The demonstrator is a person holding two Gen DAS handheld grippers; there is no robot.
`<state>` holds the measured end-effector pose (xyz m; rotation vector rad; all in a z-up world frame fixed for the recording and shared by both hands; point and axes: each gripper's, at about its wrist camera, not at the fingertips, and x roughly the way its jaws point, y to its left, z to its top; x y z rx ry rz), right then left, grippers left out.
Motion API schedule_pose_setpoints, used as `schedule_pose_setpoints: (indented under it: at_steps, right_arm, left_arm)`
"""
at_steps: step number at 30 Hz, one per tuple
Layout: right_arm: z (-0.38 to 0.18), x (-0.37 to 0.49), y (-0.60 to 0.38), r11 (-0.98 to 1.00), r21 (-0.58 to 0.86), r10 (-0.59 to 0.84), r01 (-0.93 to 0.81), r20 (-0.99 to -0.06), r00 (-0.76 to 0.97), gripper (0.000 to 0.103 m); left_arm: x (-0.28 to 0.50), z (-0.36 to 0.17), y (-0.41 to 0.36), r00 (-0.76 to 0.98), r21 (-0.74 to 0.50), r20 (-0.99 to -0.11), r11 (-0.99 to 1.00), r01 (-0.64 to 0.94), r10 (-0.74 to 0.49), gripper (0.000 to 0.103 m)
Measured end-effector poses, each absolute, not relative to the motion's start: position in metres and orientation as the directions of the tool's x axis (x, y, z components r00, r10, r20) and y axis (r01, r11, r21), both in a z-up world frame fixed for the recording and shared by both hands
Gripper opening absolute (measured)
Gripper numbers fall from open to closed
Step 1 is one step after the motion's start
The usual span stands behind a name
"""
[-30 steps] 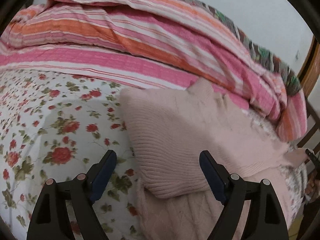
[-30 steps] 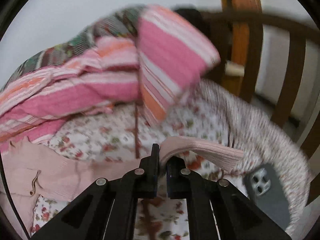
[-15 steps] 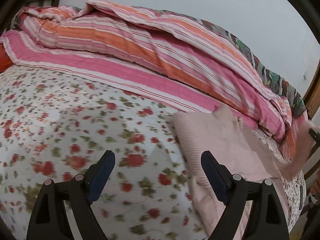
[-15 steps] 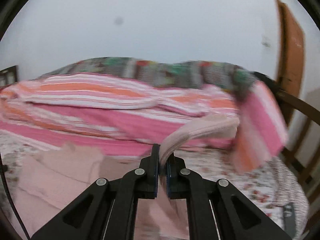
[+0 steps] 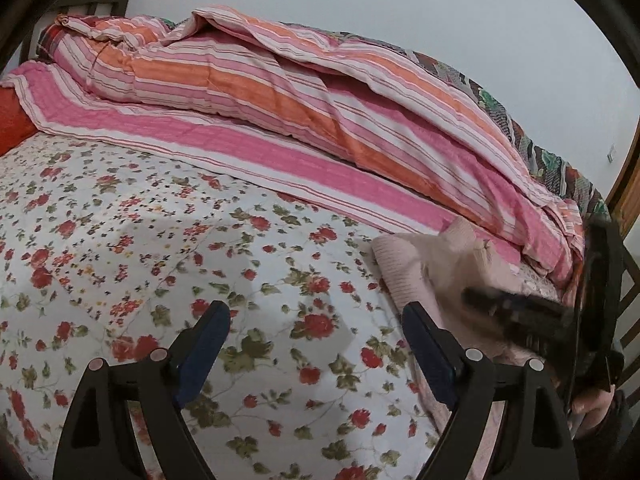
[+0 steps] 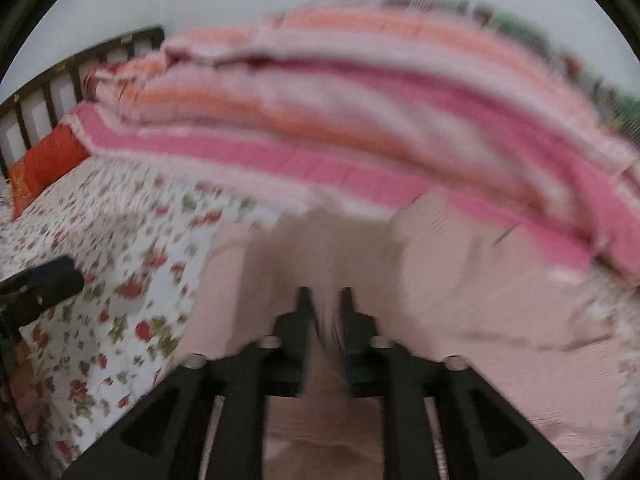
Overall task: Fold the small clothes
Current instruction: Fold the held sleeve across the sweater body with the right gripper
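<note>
The flowery bed (image 5: pixel 120 240) holds a pink sweater (image 5: pixel 404 272). Right tongs (image 6: pixel 326 304) pinch its sleeve; left tongs (image 5: pixel 316 344) gape empty. A fast pull could slip it loose.

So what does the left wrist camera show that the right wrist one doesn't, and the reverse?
Only the left wrist view shows the left gripper, jaws wide apart and empty over the floral bedsheet, with the right gripper blurred at its right edge.

Only the right wrist view shows the right gripper, jaws close together with pink fabric between them; blur hides whether it grips. It also shows more of the orange-red pillow.

Both show the pale pink knitted garment, the pink and orange striped quilt and the sheet.
</note>
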<state>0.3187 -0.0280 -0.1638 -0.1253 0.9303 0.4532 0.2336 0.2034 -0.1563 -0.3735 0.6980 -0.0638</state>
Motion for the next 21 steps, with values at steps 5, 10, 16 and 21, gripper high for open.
schedule_pose_setpoints:
  at_steps: [5,10,16,21]
  right_arm:
    - [-0.136,0.299,-0.069,0.898,0.157,0.387,-0.412,-0.727,0.567,0.072]
    - [-0.108,0.273,-0.157,0.926,0.205,0.37,-0.316,-0.65,0.664,0.074]
    - [-0.129,0.261,-0.247,0.992,0.092,0.123,-0.083,-0.688,0.715,0.074]
    - [-0.145,0.258,-0.291,0.991,0.133,0.111,-0.016,-0.744,0.659,0.072]
  left_arm:
    - [0.239,-0.157,0.184,0.758,-0.353,-0.616,0.935,-0.022,-0.215,0.087]
    - [0.246,-0.156,0.153,0.747,-0.366,-0.602,0.929,0.056,-0.282,0.086]
    - [0.255,-0.155,0.106,0.756,-0.358,-0.563,0.923,0.141,-0.333,0.076]
    - [0.264,-0.156,0.08,0.753,-0.298,-0.585,0.943,0.146,-0.301,0.06]
